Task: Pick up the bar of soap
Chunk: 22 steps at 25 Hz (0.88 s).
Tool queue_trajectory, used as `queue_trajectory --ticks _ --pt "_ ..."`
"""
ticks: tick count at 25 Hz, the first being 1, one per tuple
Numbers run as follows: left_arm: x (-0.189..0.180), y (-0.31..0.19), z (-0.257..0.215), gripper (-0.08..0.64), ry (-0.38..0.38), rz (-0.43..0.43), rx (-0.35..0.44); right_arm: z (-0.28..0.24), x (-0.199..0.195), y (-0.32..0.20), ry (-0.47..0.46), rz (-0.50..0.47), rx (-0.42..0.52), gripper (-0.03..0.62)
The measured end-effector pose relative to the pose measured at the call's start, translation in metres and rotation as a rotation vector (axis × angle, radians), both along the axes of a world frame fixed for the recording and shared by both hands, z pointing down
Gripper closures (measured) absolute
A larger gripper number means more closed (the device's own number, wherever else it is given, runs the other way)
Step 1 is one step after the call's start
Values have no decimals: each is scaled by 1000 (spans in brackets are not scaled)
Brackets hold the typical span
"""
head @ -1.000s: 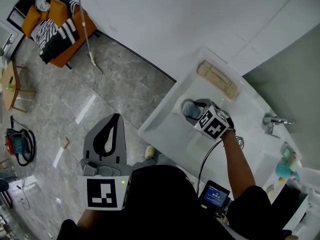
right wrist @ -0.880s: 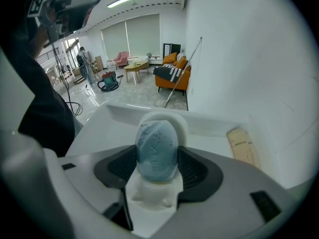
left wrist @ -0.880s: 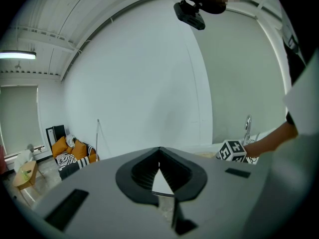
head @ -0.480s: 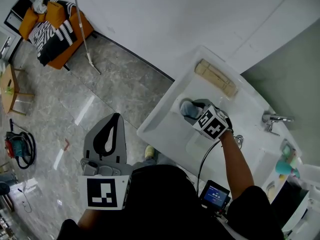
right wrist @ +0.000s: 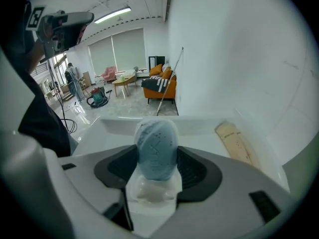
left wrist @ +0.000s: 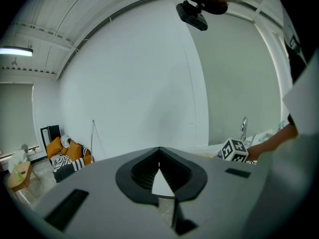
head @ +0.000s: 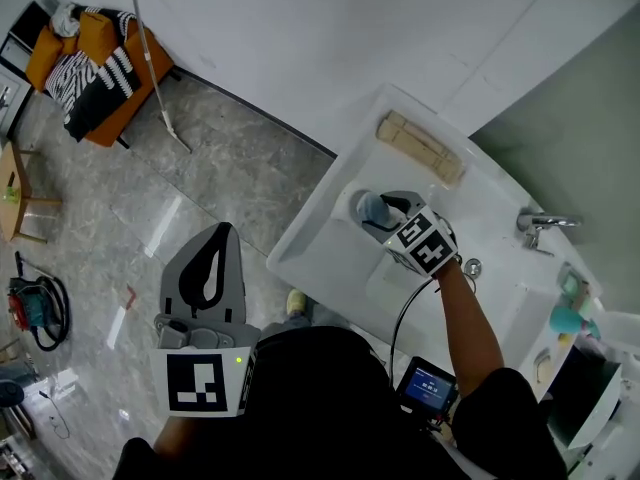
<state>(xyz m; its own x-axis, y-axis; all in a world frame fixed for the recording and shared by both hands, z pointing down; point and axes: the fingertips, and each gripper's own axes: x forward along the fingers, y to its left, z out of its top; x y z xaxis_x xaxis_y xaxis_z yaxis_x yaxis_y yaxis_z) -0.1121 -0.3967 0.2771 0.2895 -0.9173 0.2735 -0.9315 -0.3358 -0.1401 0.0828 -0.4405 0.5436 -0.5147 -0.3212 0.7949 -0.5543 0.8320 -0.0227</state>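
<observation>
Soap bar (right wrist: pixel 156 144) stays clamped in my right gripper (head: pixel 383 209) over sink (head: pixel 320 243).
Right gripper view alone shows its dark speckles; left gripper (left wrist: pixel 159 158) closed, empty.

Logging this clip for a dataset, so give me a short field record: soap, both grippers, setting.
soap: blue bar, upright between the right gripper's jaws
right gripper: shut on soap, over the sink
left gripper: jaws together, empty, held away from the sink, above the floor
sink: white, against the wall
faucet: at the sink's far side
tan strip: lies on the sink's edge by the wall
</observation>
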Motion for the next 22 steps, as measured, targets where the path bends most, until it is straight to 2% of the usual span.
queue_trajectory --ticks 4,11,15,22 --pt "2 1 -2 551 5 15 7 -6 4 -2 -43 63 15 328" --pt "6 3 -2 551 20 44 9 -33 14 -6 -198 217 24 328" --pt "11 5 -2 551 25 66 12 -47 19 -4 -258 269 38 328" --pt "18 8 -6 551 35 105 24 -82 19 1 -420 363 85 328"
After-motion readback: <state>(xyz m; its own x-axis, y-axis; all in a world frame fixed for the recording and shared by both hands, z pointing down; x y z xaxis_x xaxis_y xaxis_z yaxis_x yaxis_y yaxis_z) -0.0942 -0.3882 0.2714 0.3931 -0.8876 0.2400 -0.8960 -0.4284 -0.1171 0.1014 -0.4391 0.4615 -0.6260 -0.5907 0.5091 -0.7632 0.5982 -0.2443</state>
